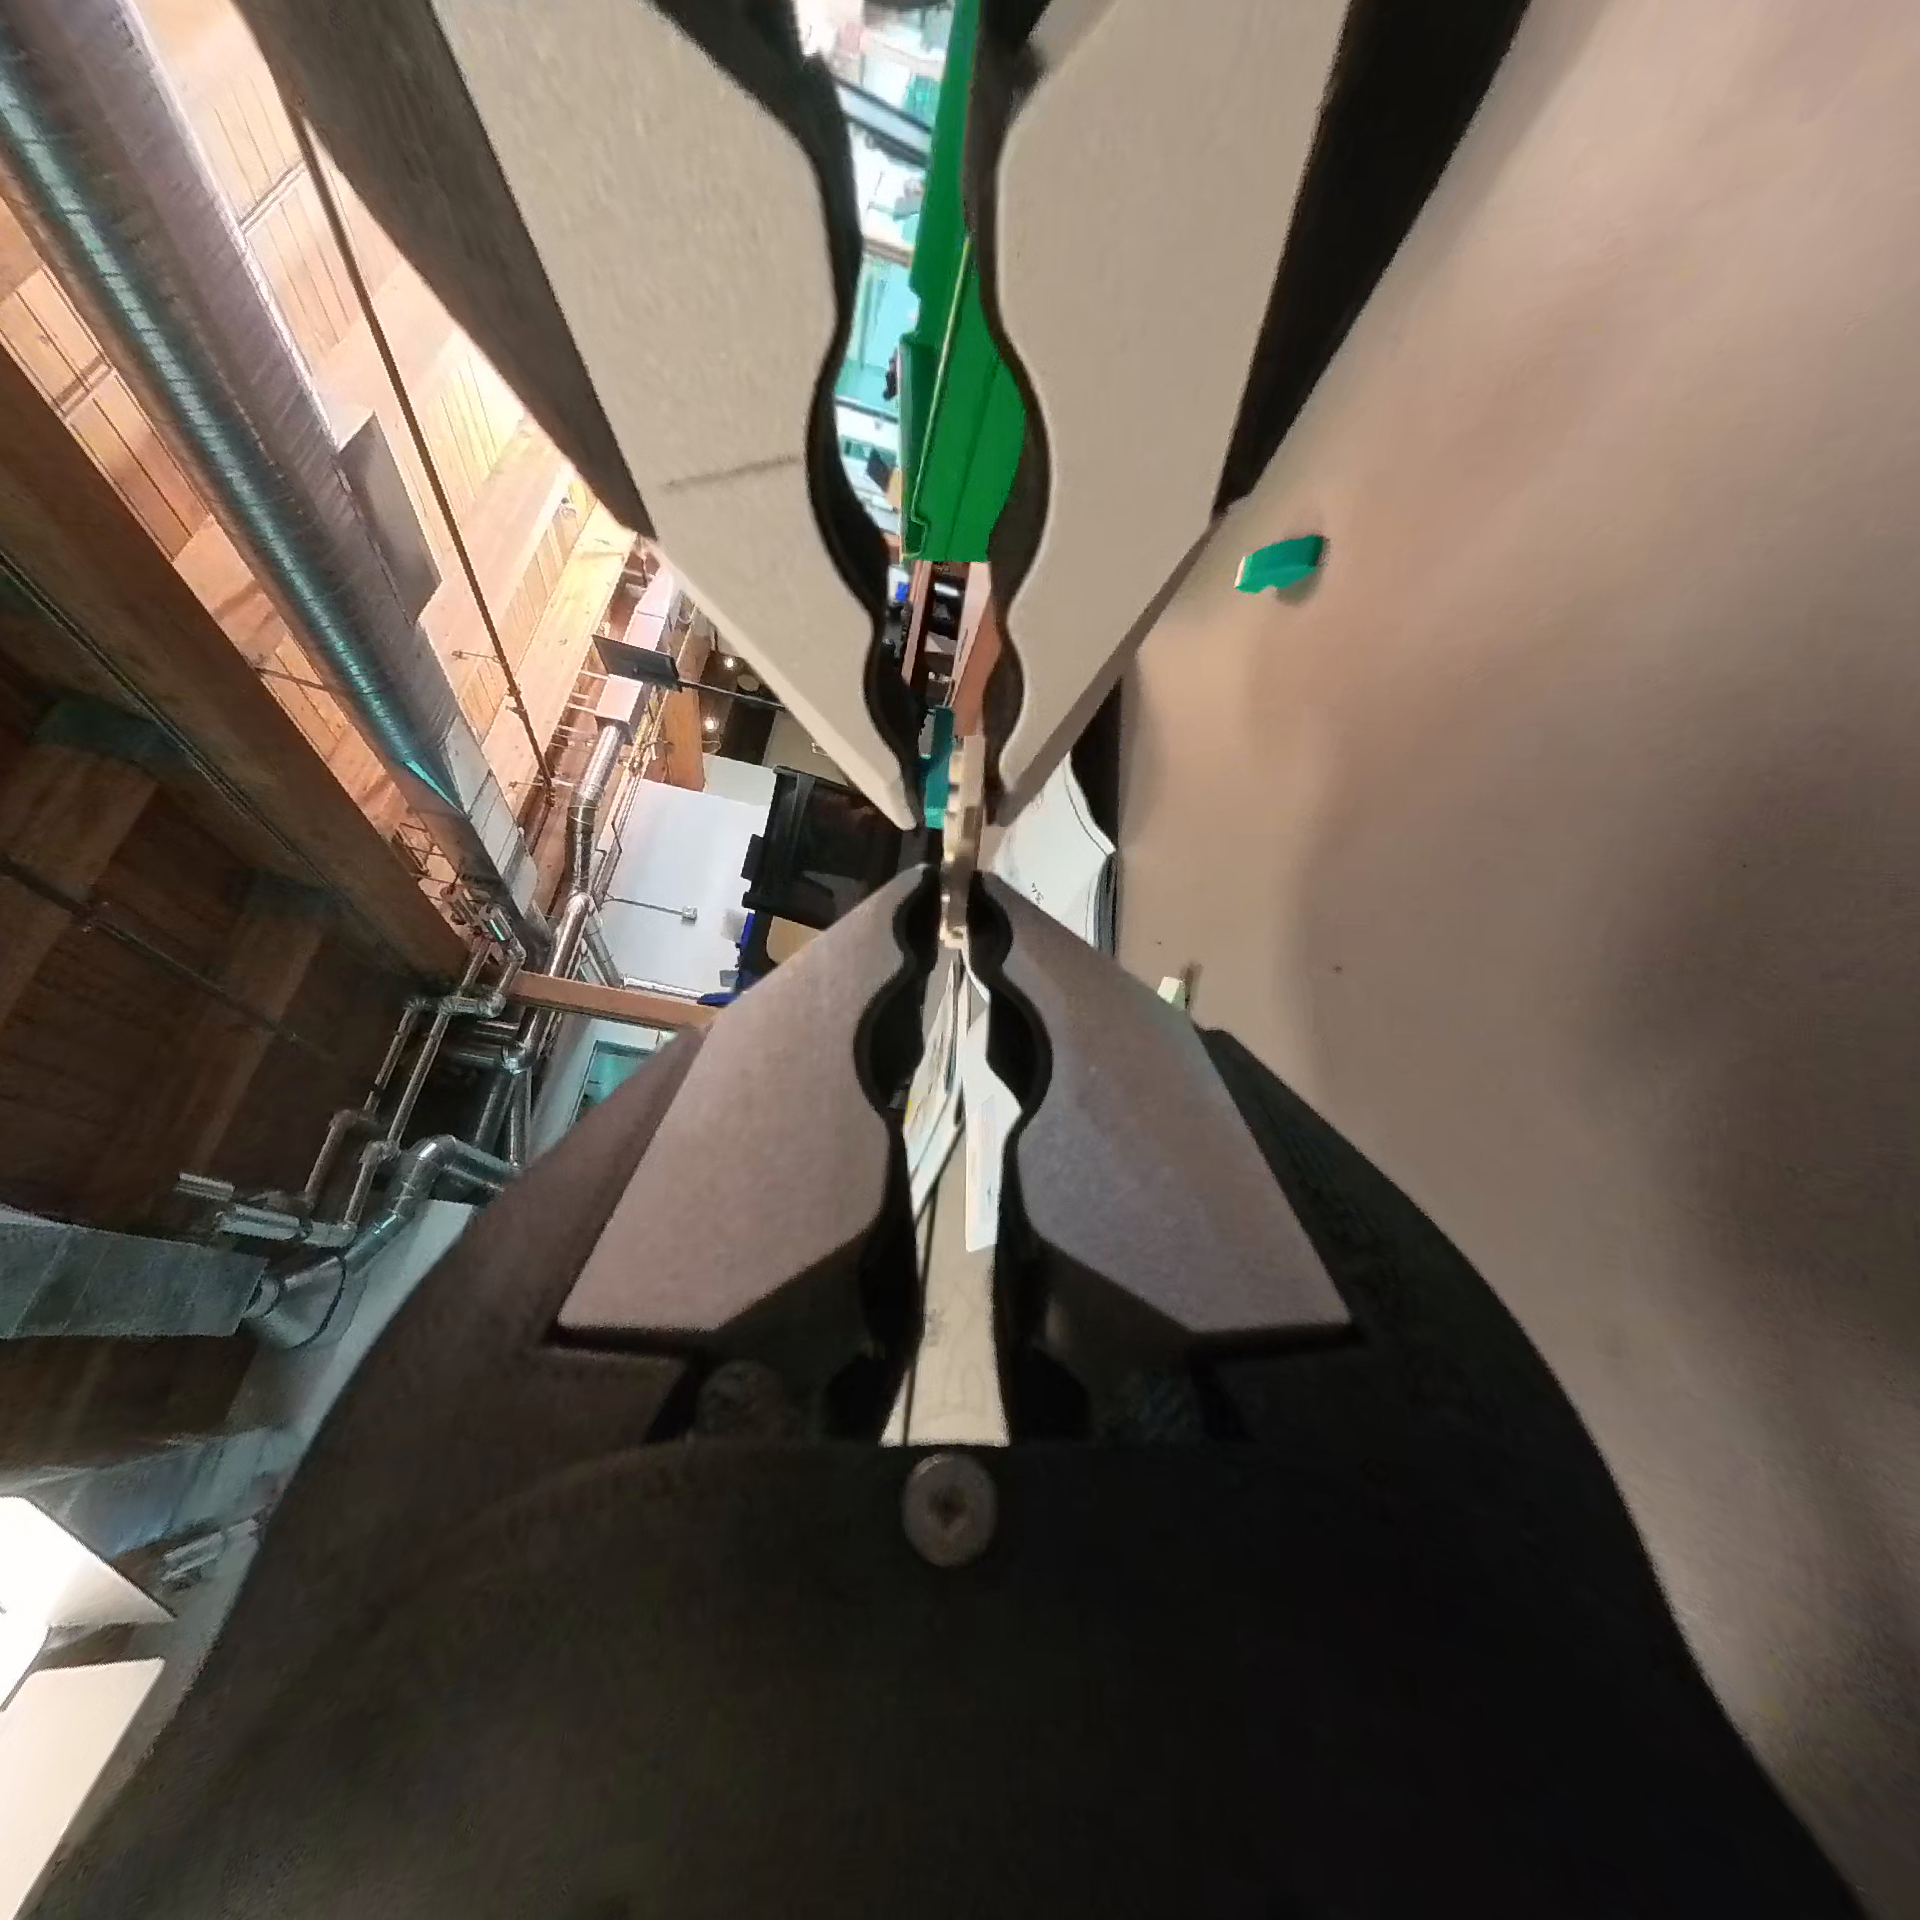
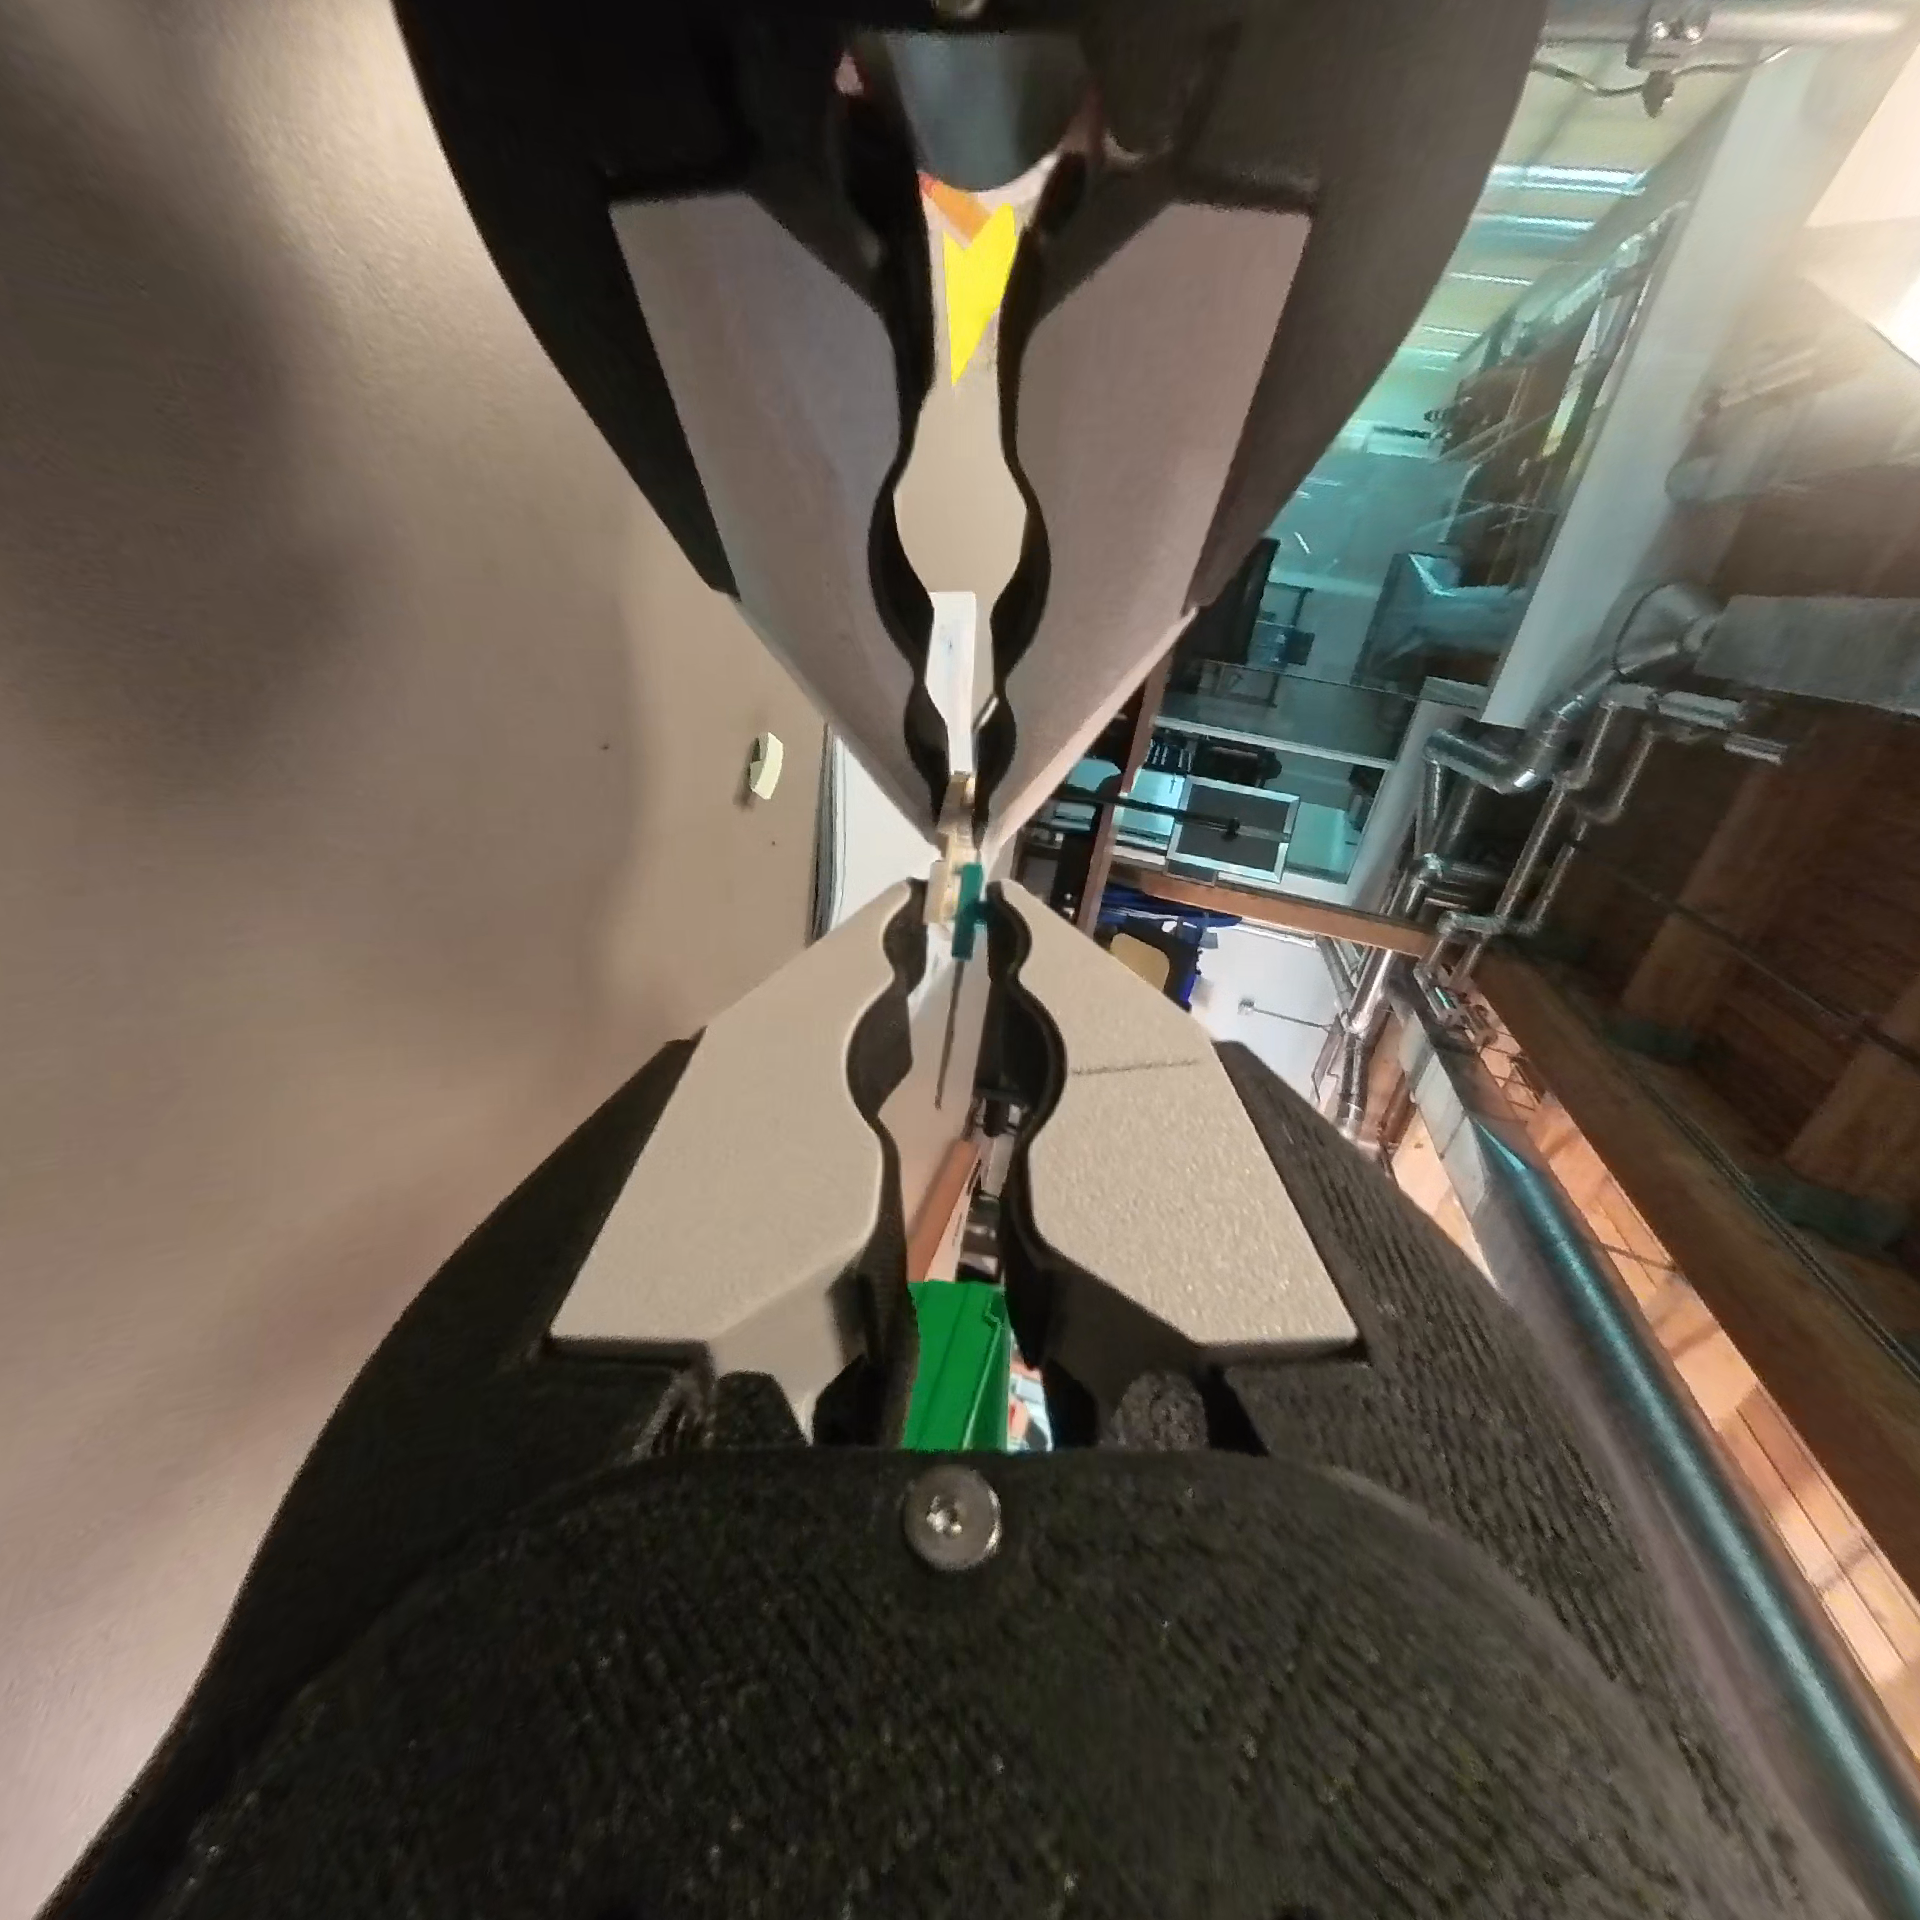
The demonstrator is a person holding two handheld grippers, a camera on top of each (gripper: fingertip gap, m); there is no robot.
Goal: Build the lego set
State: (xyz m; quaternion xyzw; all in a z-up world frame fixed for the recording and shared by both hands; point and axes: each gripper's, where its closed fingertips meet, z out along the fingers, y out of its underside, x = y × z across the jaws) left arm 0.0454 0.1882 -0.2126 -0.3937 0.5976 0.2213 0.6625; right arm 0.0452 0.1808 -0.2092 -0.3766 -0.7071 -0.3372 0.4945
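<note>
Lego pieces: a small tan piece (image 1: pixel 961 842) joined to a teal piece (image 2: pixel 968 902), held in the air between my two grippers, whose tips meet nose to nose.
Left gripper (image 1: pixel 956 883): my dark jaws are pressed together on the tan piece.
Right gripper (image 2: pixel 956 894): my light grey jaws are clamped on the tan-and-teal join; exactly which piece each pad touches I cannot tell.
Loose brick: one teal lego brick (image 1: pixel 1280 564) lies apart on the pale counter (image 1: pixel 1558 727).
Other bits: a small cream piece (image 2: pixel 767 766) lies on the counter; a green bin (image 1: pixel 961 416) shows behind my right jaws.
Papers: white sheets (image 1: pixel 982 1153) show through the gap of my left jaws.
</note>
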